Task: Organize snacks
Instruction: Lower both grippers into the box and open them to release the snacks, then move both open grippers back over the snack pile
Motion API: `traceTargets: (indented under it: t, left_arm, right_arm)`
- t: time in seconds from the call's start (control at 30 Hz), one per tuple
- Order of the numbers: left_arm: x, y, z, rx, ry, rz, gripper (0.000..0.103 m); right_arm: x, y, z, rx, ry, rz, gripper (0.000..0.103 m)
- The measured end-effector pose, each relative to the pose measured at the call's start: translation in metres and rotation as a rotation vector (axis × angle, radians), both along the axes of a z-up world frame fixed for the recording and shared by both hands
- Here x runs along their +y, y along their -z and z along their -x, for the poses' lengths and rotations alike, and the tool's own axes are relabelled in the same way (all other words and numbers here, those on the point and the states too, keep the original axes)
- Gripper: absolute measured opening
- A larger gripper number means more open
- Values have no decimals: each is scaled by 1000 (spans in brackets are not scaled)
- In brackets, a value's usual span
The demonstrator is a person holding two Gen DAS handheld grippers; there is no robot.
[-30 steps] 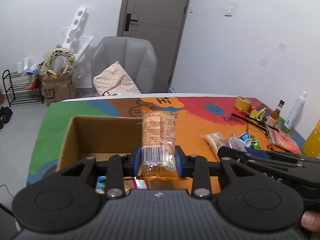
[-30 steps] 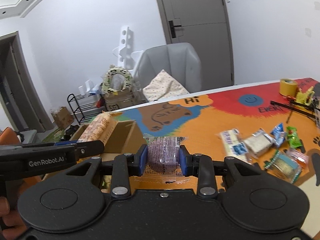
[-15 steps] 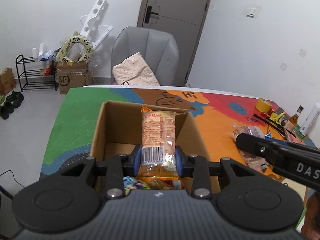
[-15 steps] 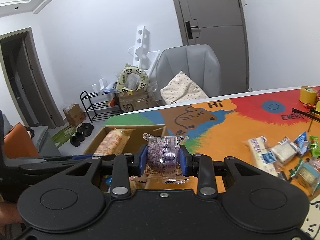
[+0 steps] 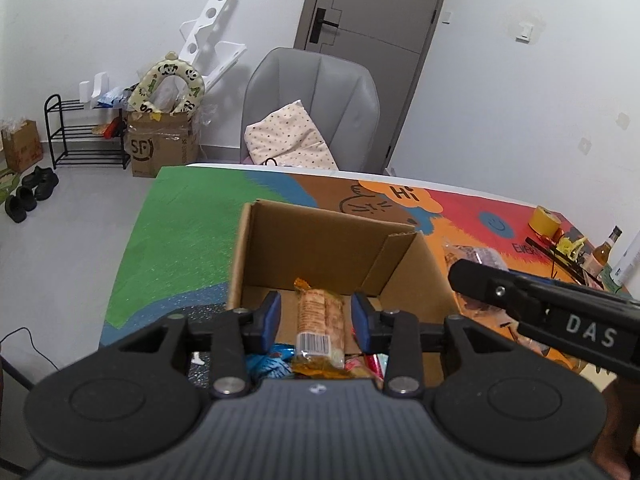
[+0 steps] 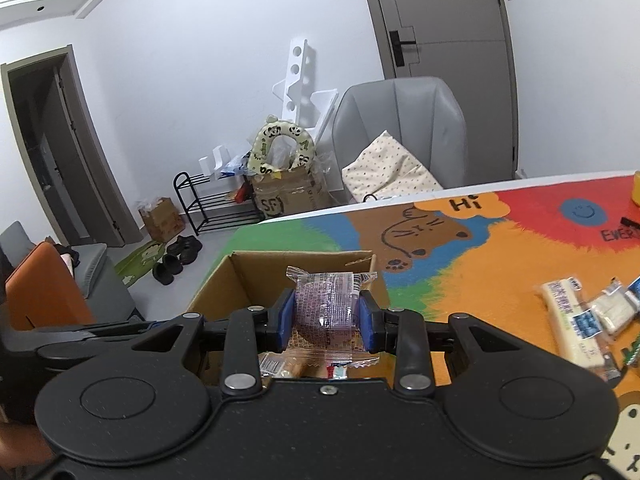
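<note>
Where colourful table mat (image 6: 496, 272) ends: grey chair (image 5: 316, 100), door (image 5: 372, 40), white walls.

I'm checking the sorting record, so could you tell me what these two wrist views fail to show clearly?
- Cardboard box contents: in both views the gripper bodies cover the near part.
- Orange-wrapped snack between the opening jaws of the left gripper: print too small to read.
- Purple-wrapped snack in the right gripper: lower end hidden behind the gripper body.
- Loose snacks: cut off by the right wrist view's edge.
</note>
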State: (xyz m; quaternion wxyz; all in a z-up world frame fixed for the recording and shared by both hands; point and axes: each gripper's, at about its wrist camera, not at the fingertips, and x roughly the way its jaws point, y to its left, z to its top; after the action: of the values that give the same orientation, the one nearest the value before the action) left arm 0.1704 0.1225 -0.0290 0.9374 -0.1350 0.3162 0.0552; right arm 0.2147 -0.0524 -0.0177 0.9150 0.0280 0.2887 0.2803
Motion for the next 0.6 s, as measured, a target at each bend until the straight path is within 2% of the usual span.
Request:
traceTargets:
  t: [0.13, 0.2, 0.27, 0.33, 0.6]
  left_arm:
    - [9, 0, 1, 5, -10, 19, 39]
    - [11, -1, 2, 3, -13, 24, 40]
    - [13, -1, 3, 1, -16, 32, 46]
    - [13, 0, 2, 0, -4, 43, 49]
    - [2, -4, 4, -21, 19, 50, 79]
  right_arm:
    - [5, 4, -8, 28, -15, -31, 32]
    - [7, 5, -13, 48, -36, -58, 39]
    - [6, 5, -12, 43, -29, -62, 51]
    - [5, 4, -10, 31, -19, -54, 54]
    - [-20, 5, -2, 36, 35, -31, 65]
